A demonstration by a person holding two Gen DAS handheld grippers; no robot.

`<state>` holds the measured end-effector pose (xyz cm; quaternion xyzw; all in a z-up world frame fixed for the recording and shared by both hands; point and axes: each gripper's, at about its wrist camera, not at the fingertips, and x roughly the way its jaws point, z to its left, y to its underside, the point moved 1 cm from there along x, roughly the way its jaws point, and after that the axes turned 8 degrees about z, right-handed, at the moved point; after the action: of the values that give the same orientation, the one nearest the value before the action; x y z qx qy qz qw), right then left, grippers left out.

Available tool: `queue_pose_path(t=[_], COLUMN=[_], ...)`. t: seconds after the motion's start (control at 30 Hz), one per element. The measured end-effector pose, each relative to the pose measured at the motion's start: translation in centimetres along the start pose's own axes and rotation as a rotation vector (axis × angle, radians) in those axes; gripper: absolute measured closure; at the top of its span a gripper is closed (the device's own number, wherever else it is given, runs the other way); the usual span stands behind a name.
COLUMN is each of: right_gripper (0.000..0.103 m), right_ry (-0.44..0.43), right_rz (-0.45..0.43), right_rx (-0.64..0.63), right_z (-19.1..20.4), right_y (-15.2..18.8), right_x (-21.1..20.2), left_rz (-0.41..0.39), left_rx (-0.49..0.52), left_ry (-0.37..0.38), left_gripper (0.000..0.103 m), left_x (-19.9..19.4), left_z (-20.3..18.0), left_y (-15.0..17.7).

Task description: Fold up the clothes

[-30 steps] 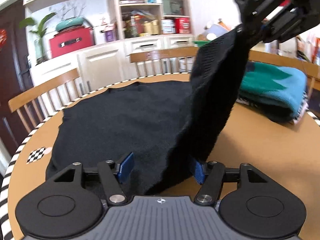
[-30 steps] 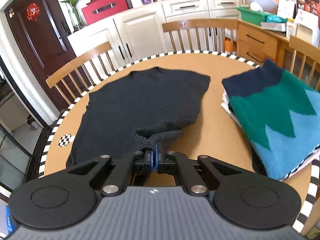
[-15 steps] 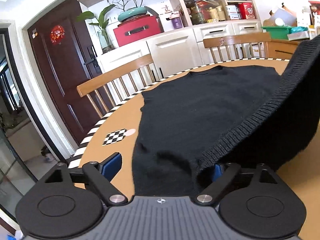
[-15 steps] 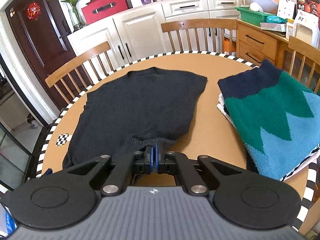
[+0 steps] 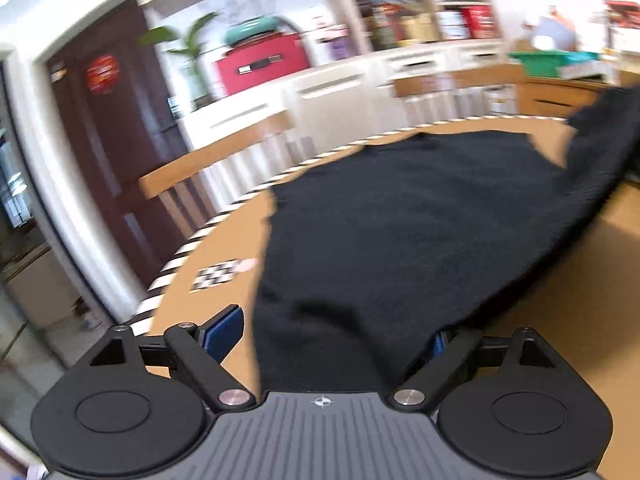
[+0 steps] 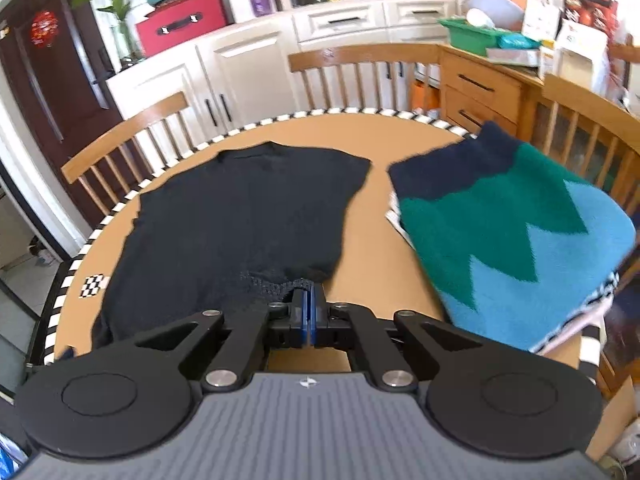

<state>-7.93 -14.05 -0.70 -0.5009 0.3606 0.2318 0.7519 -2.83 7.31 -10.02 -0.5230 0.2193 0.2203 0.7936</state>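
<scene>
Round table (image 6: 400, 140), right tool (image 6: 308, 312) pinching black sweater (image 6: 240, 216), left tool (image 5: 332, 332) spread.

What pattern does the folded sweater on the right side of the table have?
The folded sweater has zigzag bands: navy, green and light blue. It shows best in the right wrist view.

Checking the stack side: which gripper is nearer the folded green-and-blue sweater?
Right. The right gripper, shut on the black sweater's hem, has the green-and-blue sweater just beside it. The left gripper stands open at the black sweater's far side.
</scene>
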Motion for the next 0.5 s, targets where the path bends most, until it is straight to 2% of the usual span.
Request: queue_pose_path(t=[0.1,0.17,0.23,0.3,0.37,0.43,0.47,0.5], right_gripper=[0.102,0.102,0.102,0.102,0.102,0.102,0.102,0.102], right_ry=[0.003,0.004,0.008,0.011,0.011,0.019,0.025,0.029], right_rz=[0.007,0.008,0.011,0.022,0.035,0.044,0.046,0.048], right_rx=[0.022,0.015,-0.003,-0.006,0.0,-0.007,-0.012,-0.016], right_z=[-0.6,-0.6,-0.4,-0.4,-0.5,-0.6,-0.7,-0.8], right_y=[0.2,0.3,0.5,0.8,1.0,1.3,1.4,1.4], right_x=[0.1,0.1,0.3,0.6,0.9,1.1,1.2,1.2], left_rz=[0.049,0.053,0.052,0.059,0.071,0.063,0.052,0.036], left_rx=[0.004,-0.008,0.001,0.017,0.055,0.126,0.172,0.202], left_ry=[-0.056,-0.063,-0.039,-0.008,0.011,0.016,0.008,-0.002], left_gripper=[0.014,0.015,0.033,0.062,0.073,0.073,0.066,0.05], left_x=[1.1,1.1,0.9,0.8,0.6,-0.2,-0.8,-1.3], left_z=[1.2,2.2,3.0,3.7,4.1,4.2,4.1,4.0], left_y=[0.1,0.3,0.5,0.7,1.1,1.7,2.1,2.4])
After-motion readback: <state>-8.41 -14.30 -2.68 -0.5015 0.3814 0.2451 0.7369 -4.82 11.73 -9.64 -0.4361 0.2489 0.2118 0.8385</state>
